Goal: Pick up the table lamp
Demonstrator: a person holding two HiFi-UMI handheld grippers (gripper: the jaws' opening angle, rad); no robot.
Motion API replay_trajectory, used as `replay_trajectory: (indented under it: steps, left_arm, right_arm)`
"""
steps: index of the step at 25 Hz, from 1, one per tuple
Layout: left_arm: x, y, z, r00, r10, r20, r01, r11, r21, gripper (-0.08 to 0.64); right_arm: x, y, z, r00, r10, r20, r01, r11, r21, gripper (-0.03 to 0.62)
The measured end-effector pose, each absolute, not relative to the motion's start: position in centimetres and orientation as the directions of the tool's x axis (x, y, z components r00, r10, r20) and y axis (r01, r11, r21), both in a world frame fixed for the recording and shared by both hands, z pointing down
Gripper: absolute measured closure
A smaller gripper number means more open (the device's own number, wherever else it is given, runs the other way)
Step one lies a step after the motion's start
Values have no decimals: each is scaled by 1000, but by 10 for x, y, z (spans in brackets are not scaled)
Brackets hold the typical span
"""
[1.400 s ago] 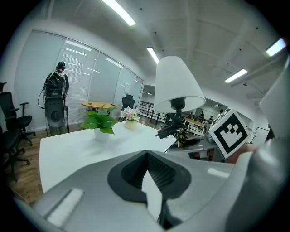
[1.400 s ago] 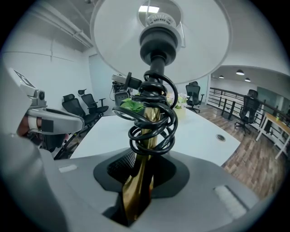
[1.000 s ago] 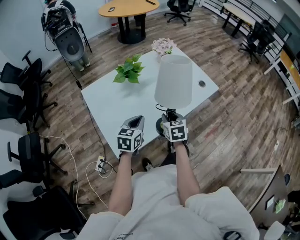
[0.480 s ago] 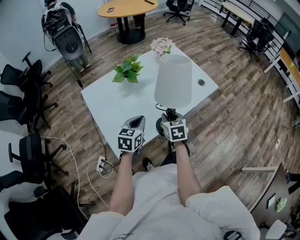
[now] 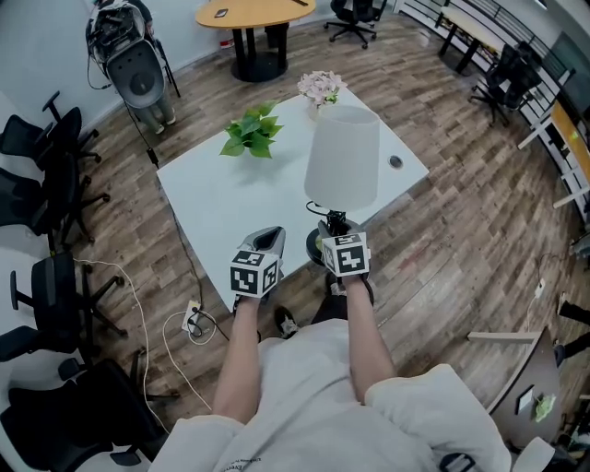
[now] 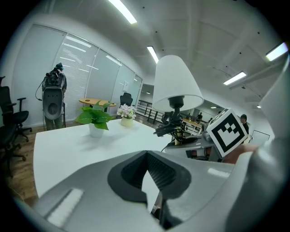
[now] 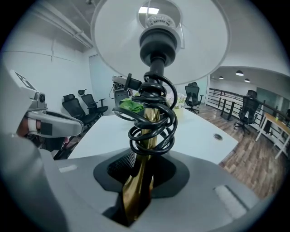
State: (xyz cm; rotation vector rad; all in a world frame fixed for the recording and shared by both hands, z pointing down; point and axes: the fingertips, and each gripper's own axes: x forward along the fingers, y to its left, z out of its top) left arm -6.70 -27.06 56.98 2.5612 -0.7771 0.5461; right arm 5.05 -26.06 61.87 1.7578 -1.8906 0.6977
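**Head view:** square white worktop point(image 5: 230, 203), smooth & matte, on a wood-plank floor point(image 5: 461, 249). The lamp point(image 5: 342, 157) is upright at the near edge. It has a plain white tapered shade, narrower at the top. Its foot is hidden behind the right gripper point(image 5: 334, 230). The left gripper point(image 5: 268, 238) hangs just beside it, over the same edge. Each gripper carries a cube point(image 5: 345, 255) w/ blk-&-white square markers. Farther back on the worktop are a green leafy plant point(image 5: 251, 136) in a white pot and pale pink flowers point(image 5: 320, 88). A round wooden table point(image 5: 253, 14) is beyond, w/ blk office chairs point(image 5: 46, 157) at left.

**Left gripper view:** grey plastic shell w/ blk ribbed fingers point(image 6: 163, 174) drawn together at the tips. Nothing is between them, just a thin sliver of worktop showing. The lamp is to the right, shade up high.

**Right gripper view:** the fingers pinch the lamp's stem point(image 7: 140, 181), shiny brass-coloured metal that flares toward the bottom. A glossy blk cord point(image 7: 152, 113) is wound round the stem in loose loops above the grip. A blk socket point(image 7: 156, 43) sits under the shade's white inside.
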Motion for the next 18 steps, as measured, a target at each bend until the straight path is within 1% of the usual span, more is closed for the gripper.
replay_trajectory:
  steps: [18]
  left_arm:
    - [-66,-275,574,763,-442,472,-606,-745,281,560]
  right_arm:
    - [51,-266,620,-87,-761,643,-996,75,-46,469]
